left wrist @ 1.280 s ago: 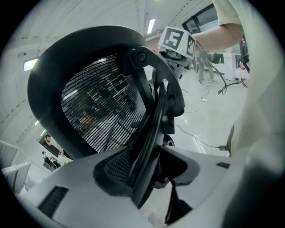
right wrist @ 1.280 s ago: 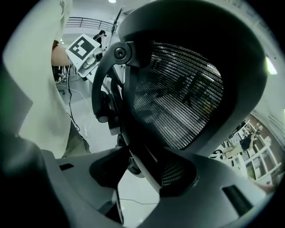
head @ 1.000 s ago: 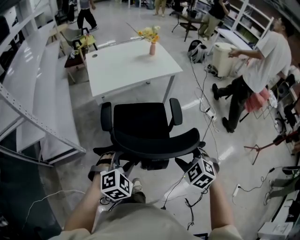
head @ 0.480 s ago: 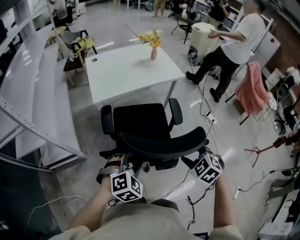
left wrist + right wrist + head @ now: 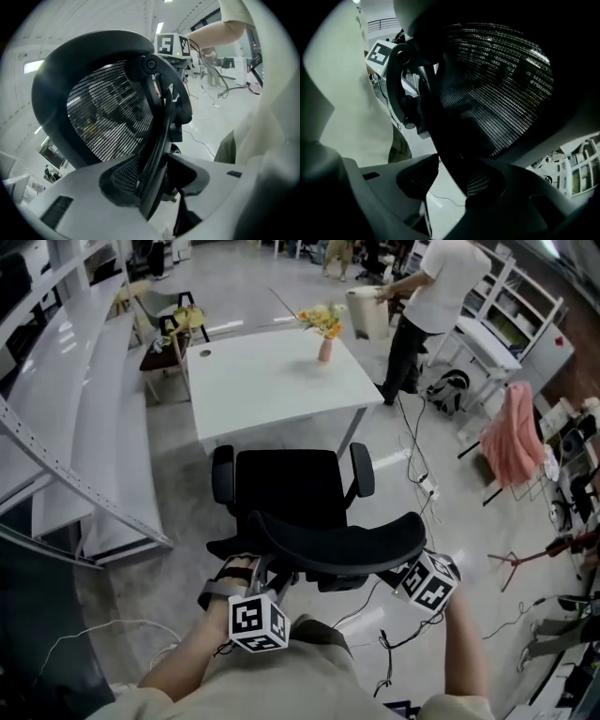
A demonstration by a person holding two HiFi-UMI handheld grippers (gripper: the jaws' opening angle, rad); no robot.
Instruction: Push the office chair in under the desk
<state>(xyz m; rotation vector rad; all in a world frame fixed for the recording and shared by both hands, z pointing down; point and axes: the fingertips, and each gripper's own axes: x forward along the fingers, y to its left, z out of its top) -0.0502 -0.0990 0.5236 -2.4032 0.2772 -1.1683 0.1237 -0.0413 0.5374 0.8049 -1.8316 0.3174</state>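
A black office chair (image 5: 286,486) stands a short way in front of the white desk (image 5: 272,395), its seat facing the desk. Its mesh backrest (image 5: 342,542) curves just ahead of both hands. My left gripper (image 5: 267,579) has just been closing a little and is shut on the backrest's left rim (image 5: 154,140), which runs between its white jaws (image 5: 157,187). My right gripper (image 5: 405,568) has just closed further and holds the backrest's dark right rim (image 5: 450,140), which crosses between its jaws (image 5: 452,180).
A vase of yellow flowers (image 5: 324,345) stands on the desk. A person (image 5: 427,296) carries a white bin (image 5: 367,313) behind the desk's far right corner. Cables (image 5: 419,482) trail over the floor at right. Long white shelves (image 5: 84,427) line the left side. A pink cloth (image 5: 511,442) hangs at right.
Both grippers and the backrest have edged forward and a little right. The right jaws narrowed onto the rim. The person with the bin walked from the right side to behind the desk.
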